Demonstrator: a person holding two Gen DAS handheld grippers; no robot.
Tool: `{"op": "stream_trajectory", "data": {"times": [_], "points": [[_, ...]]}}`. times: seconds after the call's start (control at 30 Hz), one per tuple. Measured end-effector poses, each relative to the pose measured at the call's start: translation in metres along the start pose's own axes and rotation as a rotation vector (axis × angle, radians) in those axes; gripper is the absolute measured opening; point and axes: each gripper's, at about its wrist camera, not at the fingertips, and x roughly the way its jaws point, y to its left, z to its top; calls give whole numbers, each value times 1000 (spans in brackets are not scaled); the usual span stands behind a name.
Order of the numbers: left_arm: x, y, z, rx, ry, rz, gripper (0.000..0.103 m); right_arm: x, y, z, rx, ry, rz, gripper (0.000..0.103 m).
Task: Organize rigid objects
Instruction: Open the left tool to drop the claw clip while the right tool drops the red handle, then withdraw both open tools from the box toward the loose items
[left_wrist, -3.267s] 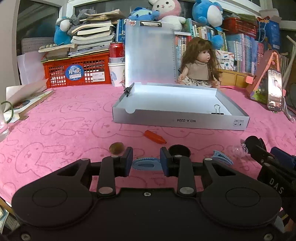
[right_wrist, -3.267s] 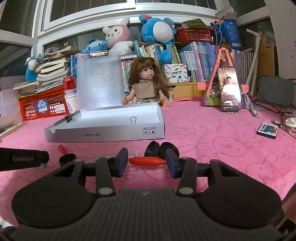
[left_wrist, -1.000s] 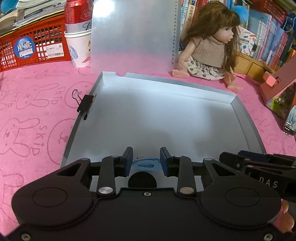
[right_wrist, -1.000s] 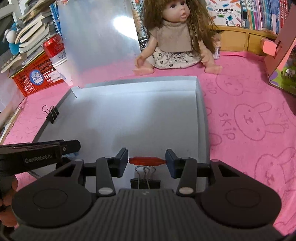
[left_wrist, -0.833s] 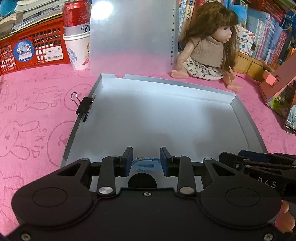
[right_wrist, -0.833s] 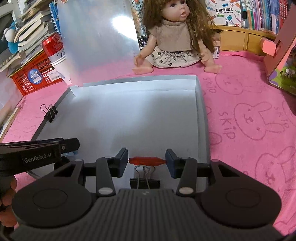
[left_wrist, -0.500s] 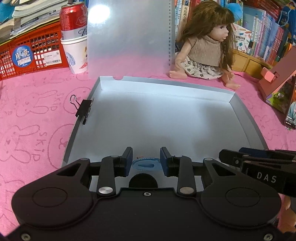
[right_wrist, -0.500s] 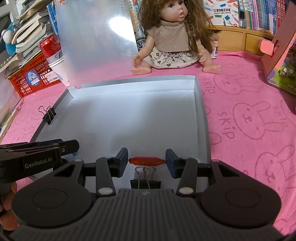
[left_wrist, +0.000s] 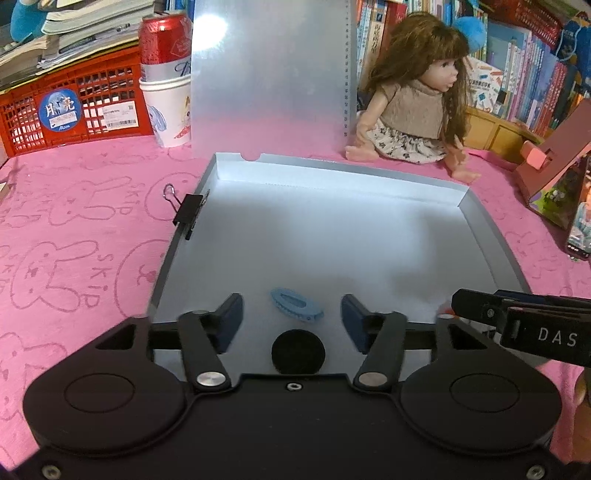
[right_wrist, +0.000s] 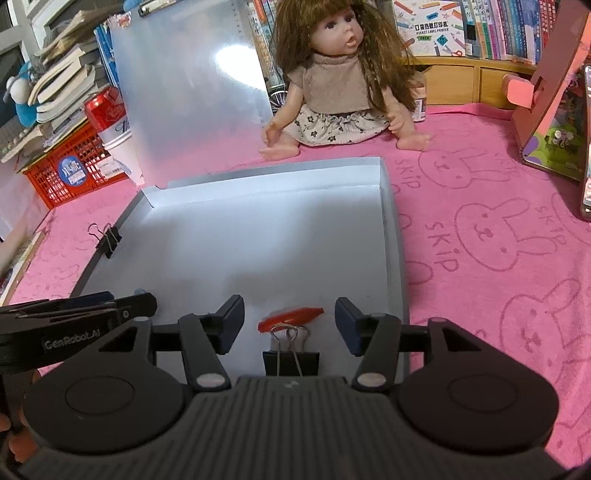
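Note:
A shallow grey box (left_wrist: 173, 254) (right_wrist: 400, 266) lies open on the pink cloth, lid standing up behind it. My left gripper (left_wrist: 291, 317) hovers over its near edge, jaws opening. A blue hair clip (left_wrist: 295, 304) lies loose on the box floor between the pads, touching neither. A black round cap (left_wrist: 298, 350) sits just below it. My right gripper (right_wrist: 288, 319) is over the box's near right part, jaws opening too. A red-orange pointed piece (right_wrist: 290, 318) lies free between its pads, beside a black binder clip (right_wrist: 290, 362) on the box's front wall.
Another binder clip (left_wrist: 189, 214) (right_wrist: 107, 238) grips the box's left wall. A doll (left_wrist: 413, 110) (right_wrist: 340, 85) sits behind the box. A red crate (left_wrist: 70, 110), a can on a paper cup (left_wrist: 166, 85), books and a pink phone stand (left_wrist: 554, 162) line the back.
Both grippers' jaws have spread apart. The blue hair clip has dropped from the left gripper and the red-orange piece from the right gripper onto the box floor.

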Motion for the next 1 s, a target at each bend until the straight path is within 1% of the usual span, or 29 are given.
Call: {"op": "stream_trajectory", "data": {"times": [0.03, 0.2, 0.27, 0.37, 0.47, 0.6, 0.83, 1.0], "points": [[-4, 1, -1, -2, -6, -6, 65, -3, 0, -1, -4, -7, -1, 73], [-24, 0, -10, 14, -37, -23, 70, -21, 3, -7, -56, -56, -14, 84], [-34, -1, -14, 28, -63, -18, 72, -30, 2, -9, -64, -76, -11, 85], [-52, -2, -22, 55, -125, -10, 77, -42, 1, -14, -66, -104, -5, 88], [-68, -4, -30, 73, -171, -17, 79, -53, 1, -22, -79, -135, -5, 90], [-86, -6, -43, 98, -204, -34, 80, -66, 4, -34, -110, -175, -7, 93], [-110, -11, -72, 127, -248, -56, 82, -88, 8, -58, -138, -233, 18, 102], [-126, -11, -91, 141, -281, -69, 83, -99, 9, -76, -148, -269, 25, 102]]}}
